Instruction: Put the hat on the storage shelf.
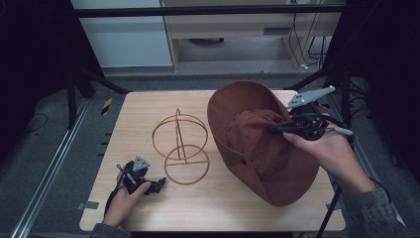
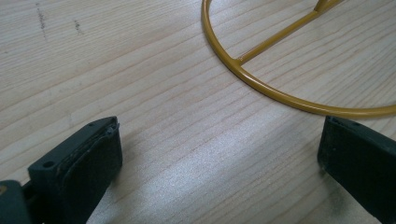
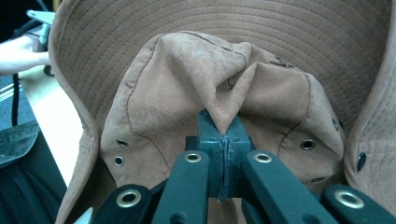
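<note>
Right gripper view showed my right tongs [image 3: 224, 140] clenched on a crown fold of the soft, light hat [image 3: 201, 84]; left tongs [image 2: 219, 154] were released beside the stand [image 2: 261, 88].

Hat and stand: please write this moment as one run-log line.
right gripper: shut on brown hat crown | left gripper: open, empty, beside wire stand | table

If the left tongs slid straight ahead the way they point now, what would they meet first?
Probably the base ring of the wire stand. The left tongs sit open and low over the table, and the ring curves across just ahead of them; whether they would slip under or strike it is unclear.
</note>
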The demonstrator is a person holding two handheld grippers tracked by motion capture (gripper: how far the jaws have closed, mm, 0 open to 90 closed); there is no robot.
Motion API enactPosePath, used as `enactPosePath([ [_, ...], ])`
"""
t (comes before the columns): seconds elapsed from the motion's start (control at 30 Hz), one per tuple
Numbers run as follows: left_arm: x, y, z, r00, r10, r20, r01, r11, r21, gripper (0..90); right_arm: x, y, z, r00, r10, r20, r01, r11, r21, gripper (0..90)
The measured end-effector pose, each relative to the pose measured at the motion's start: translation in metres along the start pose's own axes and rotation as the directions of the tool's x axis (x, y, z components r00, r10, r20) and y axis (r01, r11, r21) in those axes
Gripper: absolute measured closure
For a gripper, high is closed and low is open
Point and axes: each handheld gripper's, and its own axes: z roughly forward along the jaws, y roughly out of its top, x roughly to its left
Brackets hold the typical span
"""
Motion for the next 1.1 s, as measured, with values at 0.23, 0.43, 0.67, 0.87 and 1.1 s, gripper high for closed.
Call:
enactPosePath([
  [0.23, 0.0, 0.0, 0.0, 1.0, 0.003, -0.001, -0.003, 1.0, 0.0, 0.0, 0.016, 0.027, -0.01, 0.9989, -0.046, -0.005, 0.046, 0.999, -0.012, 89.4],
  [0.43, 0.0, 0.0, 0.0, 1.0, 0.006, 0.0, -0.006, 1.0, 0.004, 0.0, 0.027, 0.049, -0.011, 0.9973, -0.073, -0.008, 0.072, 0.997, -0.025, 89.4],
  [0.67, 0.0, 0.0, 0.0, 1.0, 0.006, -0.001, -0.006, 1.0, 0.004, 0.0, 0.044, 0.074, -0.001, 0.993, -0.114, -0.029, 0.112, 0.992, -0.061, 89.4],
  [0.87, 0.0, 0.0, -0.001, 1.0, 0.007, 0.002, -0.007, 0.9999, 0.008, 0.0, 0.058, 0.087, 0.012, 0.9893, -0.136, -0.054, 0.13, 0.987, -0.094, 89.4],
  [1.1, 0.0, 0.0, -0.001, 1.0, 0.008, 0.003, -0.008, 0.9999, 0.007, 0.0, 0.062, 0.095, 0.019, 0.9876, -0.145, -0.06, 0.139, 0.985, -0.1, 89.4],
])
